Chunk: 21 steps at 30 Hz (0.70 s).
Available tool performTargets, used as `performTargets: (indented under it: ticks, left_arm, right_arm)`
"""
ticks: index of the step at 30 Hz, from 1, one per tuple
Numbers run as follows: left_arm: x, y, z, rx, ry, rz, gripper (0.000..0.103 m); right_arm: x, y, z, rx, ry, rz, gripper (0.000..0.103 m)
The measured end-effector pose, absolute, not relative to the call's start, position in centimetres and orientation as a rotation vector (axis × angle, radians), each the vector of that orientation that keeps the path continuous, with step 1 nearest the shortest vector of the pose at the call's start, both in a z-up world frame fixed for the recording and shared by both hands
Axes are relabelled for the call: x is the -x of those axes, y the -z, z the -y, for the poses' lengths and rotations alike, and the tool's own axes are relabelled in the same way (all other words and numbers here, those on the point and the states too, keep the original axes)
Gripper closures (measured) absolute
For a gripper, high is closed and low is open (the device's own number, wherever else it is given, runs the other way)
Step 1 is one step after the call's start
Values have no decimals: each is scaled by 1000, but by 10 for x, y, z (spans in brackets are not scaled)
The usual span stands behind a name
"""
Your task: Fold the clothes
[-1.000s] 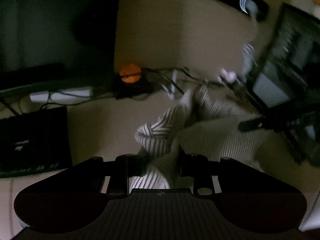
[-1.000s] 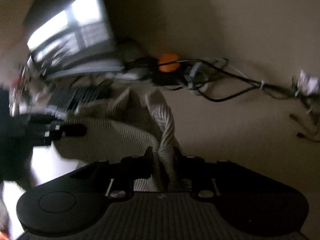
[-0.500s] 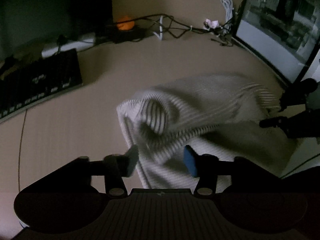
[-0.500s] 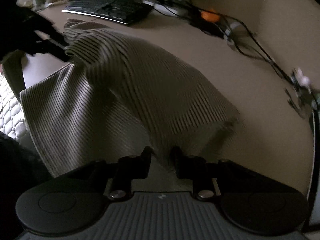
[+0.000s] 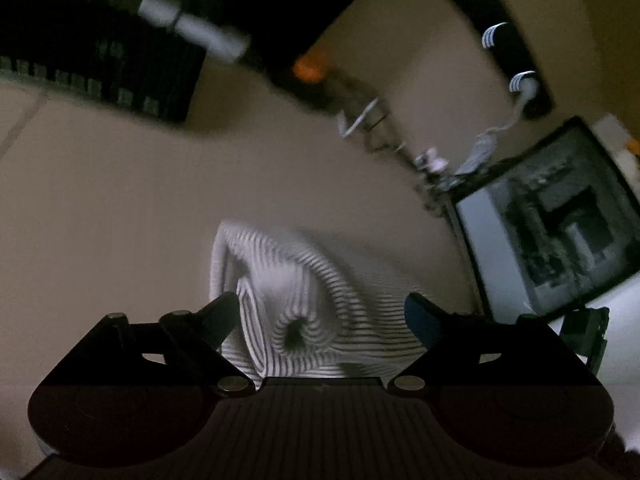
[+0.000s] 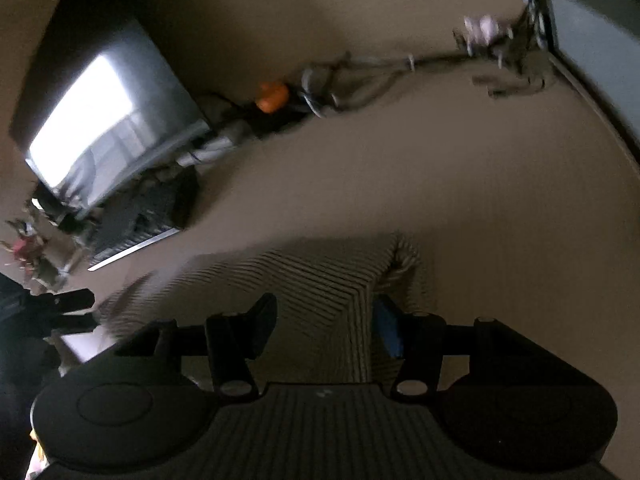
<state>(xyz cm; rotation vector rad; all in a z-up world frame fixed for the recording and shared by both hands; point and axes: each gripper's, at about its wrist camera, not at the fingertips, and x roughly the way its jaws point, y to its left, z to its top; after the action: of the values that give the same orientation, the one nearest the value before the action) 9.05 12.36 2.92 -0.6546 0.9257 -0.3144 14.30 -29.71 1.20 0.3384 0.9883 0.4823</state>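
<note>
Striped garment (image 5: pixel 304 300) lies on the desk (image 5: pixel 120 208), both the left gripper (image 5: pixel 320 316) and right gripper (image 6: pixel 324 320) just opened around it.

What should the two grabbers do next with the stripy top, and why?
Probably draw both back. The left gripper and right gripper have just been opening, their pads off the striped top, which lies bunched on the desk.

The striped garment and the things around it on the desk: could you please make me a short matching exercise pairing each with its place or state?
Things:
1. striped garment
2. left gripper
3. orange object
4. keyboard

States:
A. among the cables at the back of the desk
B. jaws wide apart, pads off the cloth
C. dark, at the far left of the desk
D. lying crumpled on the desk

Pairs: 1-D, 2-B, 3-A, 4-C
</note>
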Motion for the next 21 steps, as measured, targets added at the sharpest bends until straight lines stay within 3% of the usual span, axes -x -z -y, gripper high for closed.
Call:
performTargets:
  ticks: [2, 3, 4, 6, 7, 9, 13, 14, 16, 18, 21]
  left_arm:
    - [-103, -16, -117, 678, 289, -977, 10]
    - [-108, -12, -112, 677, 279, -986, 15]
    - [-114, -12, -105, 666, 282, -985, 22]
    - [-124, -20, -89, 617, 285, -975, 58]
    - [-123, -29, -82, 576, 293, -958, 64]
    - [-110, -55, -71, 494, 372, -895, 69]
    - [-80, -61, -65, 305, 377, -925, 65]
    - [-75, -52, -66, 274, 366, -957, 59]
    - [-71, -35, -79, 337, 356, -997, 51]
    - [-72, -23, -100, 491, 342, -996, 31]
    - [-83, -19, -116, 652, 340, -943, 18]
  right_arm:
    - [-153, 3, 289, -350, -469, -1026, 49]
    - [-156, 9, 286, -361, -469, -1044, 49]
    - [-159, 11, 282, -376, -485, -1050, 52]
    - [-163, 2, 276, -370, -516, -1044, 72]
    - [-159, -10, 276, -338, -534, -1020, 82]
    - [-152, -33, 279, -276, -577, -976, 83]
    - [-139, -40, 301, -142, -546, -982, 83]
    - [-140, -35, 308, -150, -538, -1007, 83]
    - [-141, -24, 324, -214, -517, -1046, 71]
    - [-143, -16, 334, -284, -502, -1045, 53]
    - [-149, -6, 337, -368, -508, -1034, 51]
